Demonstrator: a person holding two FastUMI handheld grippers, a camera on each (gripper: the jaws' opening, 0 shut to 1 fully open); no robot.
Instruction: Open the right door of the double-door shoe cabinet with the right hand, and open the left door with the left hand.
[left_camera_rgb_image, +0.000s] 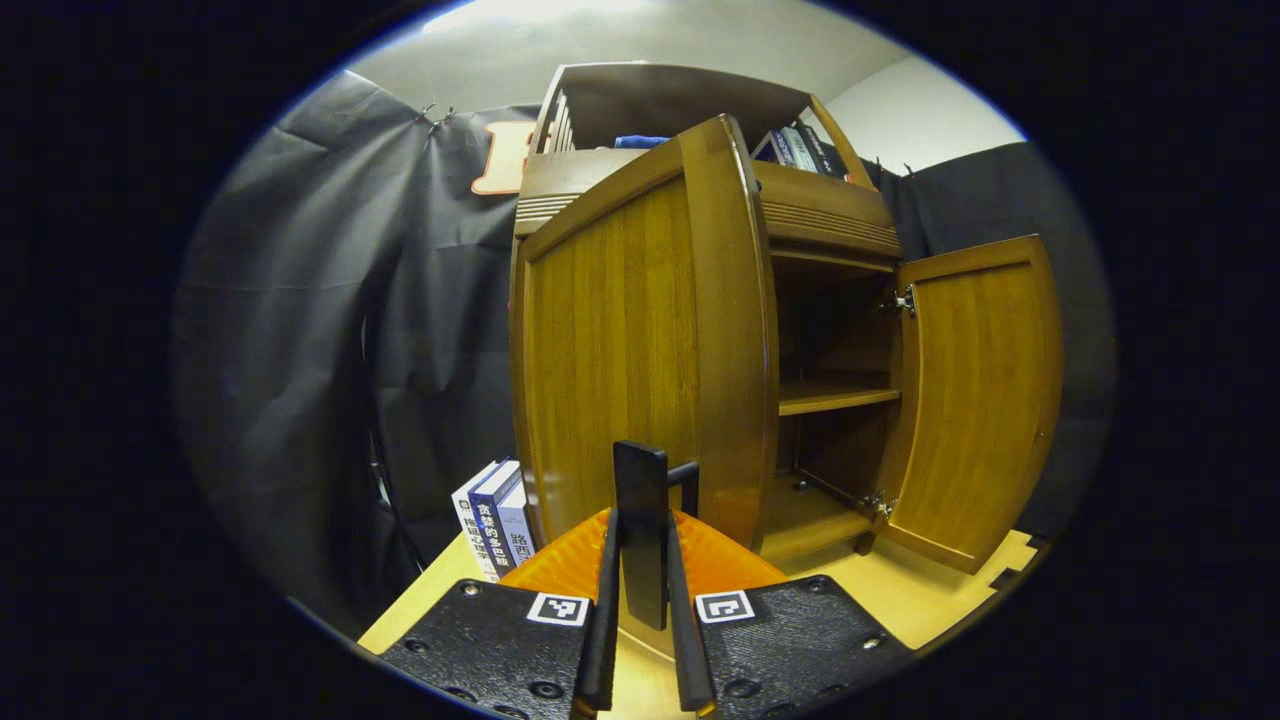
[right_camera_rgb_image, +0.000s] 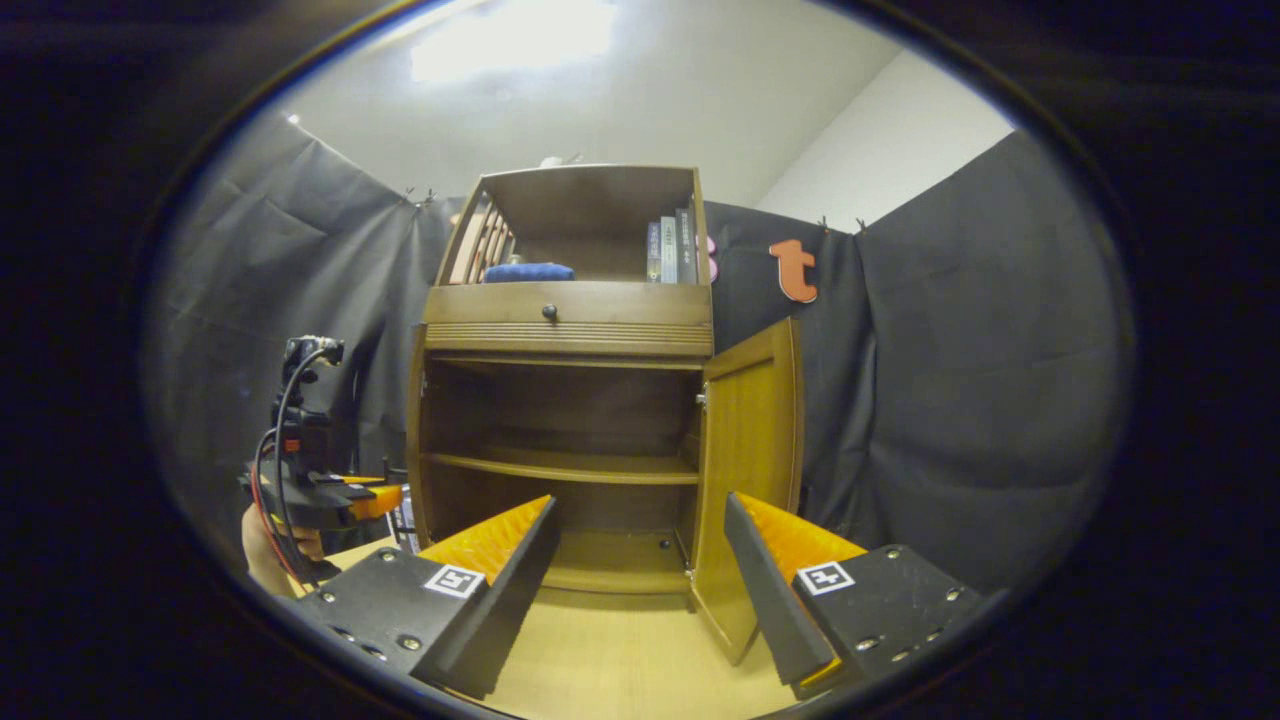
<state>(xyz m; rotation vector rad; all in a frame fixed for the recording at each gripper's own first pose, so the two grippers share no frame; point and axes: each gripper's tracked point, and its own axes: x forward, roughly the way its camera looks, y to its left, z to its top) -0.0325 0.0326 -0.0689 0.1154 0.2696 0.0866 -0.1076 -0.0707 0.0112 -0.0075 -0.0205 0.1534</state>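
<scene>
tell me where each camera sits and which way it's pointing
Left gripper view: rides the left gripper, close behind the open left door, looking along it; its fingers clamp the door's dark handle.
Right gripper view: rides the right gripper, set back, facing the cabinet front-on; its fingers are spread, and the left gripper and a hand show at far left.
Shared: the cabinet, its open right door, the inner shelf.
</scene>
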